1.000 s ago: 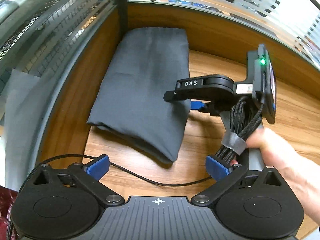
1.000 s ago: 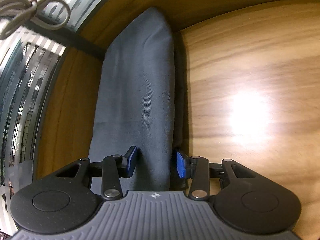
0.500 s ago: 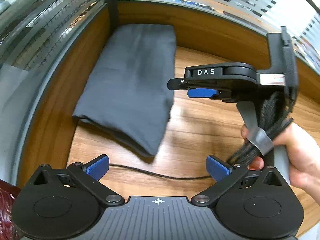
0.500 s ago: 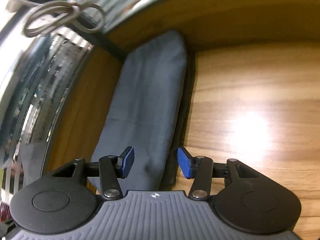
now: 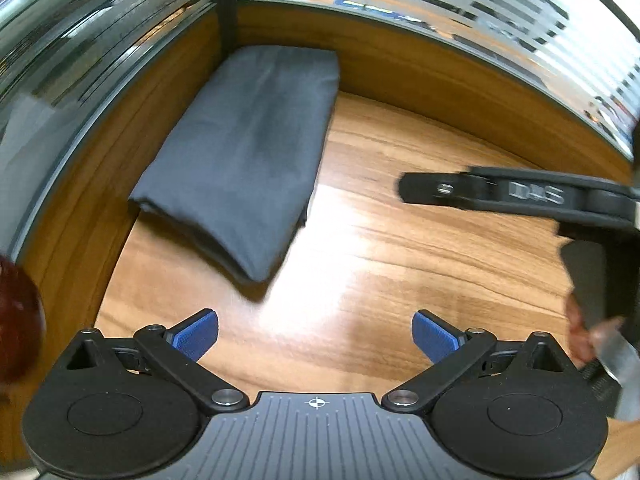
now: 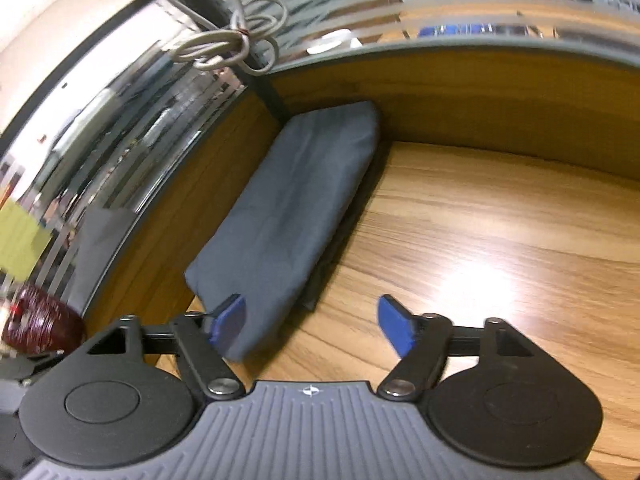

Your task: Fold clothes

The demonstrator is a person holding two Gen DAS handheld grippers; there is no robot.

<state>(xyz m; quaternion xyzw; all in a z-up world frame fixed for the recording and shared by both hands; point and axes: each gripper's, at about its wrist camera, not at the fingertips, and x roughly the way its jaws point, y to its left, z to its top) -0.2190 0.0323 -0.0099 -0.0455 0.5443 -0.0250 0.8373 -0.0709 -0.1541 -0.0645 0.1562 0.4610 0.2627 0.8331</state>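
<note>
A dark grey folded garment (image 5: 244, 152) lies flat on the wooden table in the far left corner, against the wooden wall; the right wrist view shows the same garment (image 6: 292, 216) stretching away from the camera. My left gripper (image 5: 316, 334) is open over bare wood, short of the garment's near end. The right gripper (image 6: 312, 322) hangs above the table with its jaws opening and nothing between them; its left pad overlaps the garment's near corner in the picture. From the left wrist view, the right gripper's body shows side-on and blurred at the right.
Wooden side walls topped by frosted striped glass (image 5: 460, 20) close the table's left and far sides. A looped grey cable (image 6: 236, 44) hangs at the corner post. A dark red object (image 6: 40, 320) sits at the left. A hand (image 5: 588, 332) grips the right tool's handle.
The right gripper let go of the garment's near end, opened wider, rose and pulled back to the right. The left gripper drew back a little; the black cord near it is out of view.
</note>
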